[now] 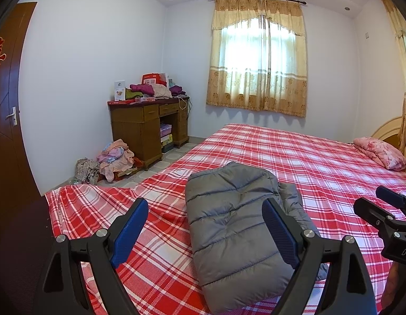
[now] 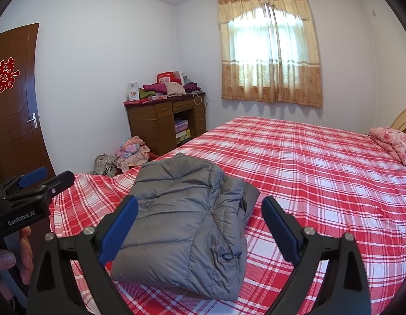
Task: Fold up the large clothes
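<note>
Gray puffer jacket [image 2: 187, 218] lay folded on plaid bed [image 2: 321, 173]. Left gripper [image 1: 205, 225], right gripper [image 2: 200, 225] gaped wide, empty. Risk: puffy layers springing apart if nudged.

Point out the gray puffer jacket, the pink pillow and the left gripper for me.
gray puffer jacket [image 2: 176, 223], right wrist view, on its quilted top panel.
pink pillow [image 1: 381, 152], left wrist view, on its flowered top.
left gripper [image 1: 205, 228], left wrist view, midway between its open blue fingertips.
</note>
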`<act>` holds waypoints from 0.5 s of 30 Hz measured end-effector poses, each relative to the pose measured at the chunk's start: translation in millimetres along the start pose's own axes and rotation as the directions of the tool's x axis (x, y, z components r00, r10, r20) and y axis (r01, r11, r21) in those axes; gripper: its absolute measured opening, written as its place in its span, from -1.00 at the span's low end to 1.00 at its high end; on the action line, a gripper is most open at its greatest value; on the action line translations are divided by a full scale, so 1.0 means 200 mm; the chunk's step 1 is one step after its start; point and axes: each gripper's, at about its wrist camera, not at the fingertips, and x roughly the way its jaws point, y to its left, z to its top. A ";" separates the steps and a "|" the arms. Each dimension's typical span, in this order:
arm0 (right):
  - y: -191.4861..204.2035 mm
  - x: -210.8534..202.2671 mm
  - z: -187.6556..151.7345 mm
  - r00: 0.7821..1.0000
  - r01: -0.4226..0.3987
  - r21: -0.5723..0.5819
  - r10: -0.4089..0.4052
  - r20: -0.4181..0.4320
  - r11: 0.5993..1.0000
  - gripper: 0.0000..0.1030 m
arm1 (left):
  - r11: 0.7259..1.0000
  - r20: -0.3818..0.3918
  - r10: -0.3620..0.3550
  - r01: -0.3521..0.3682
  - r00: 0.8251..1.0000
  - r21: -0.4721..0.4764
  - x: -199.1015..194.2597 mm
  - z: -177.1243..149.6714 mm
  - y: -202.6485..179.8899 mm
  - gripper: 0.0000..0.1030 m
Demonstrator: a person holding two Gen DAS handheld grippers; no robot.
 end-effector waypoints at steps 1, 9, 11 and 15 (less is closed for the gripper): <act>0.00 0.00 0.00 1.000 0.000 0.003 0.000 0.004 1.000 0.88 | 1.000 -0.002 0.001 -0.001 1.000 0.000 0.00 0.00 0.00 0.72; -0.02 -0.02 0.00 1.000 0.002 0.016 -0.003 0.023 1.000 0.90 | 1.000 -0.019 -0.022 0.022 1.000 0.002 0.01 0.00 -0.01 0.72; -0.02 -0.02 0.01 1.000 0.003 0.016 -0.003 0.025 1.000 0.91 | 1.000 -0.019 -0.020 0.020 1.000 0.002 0.01 0.00 -0.01 0.72; -0.02 -0.02 0.01 1.000 0.003 0.015 -0.004 0.030 1.000 0.94 | 1.000 -0.025 -0.016 0.016 1.000 -0.004 0.01 -0.01 0.00 0.72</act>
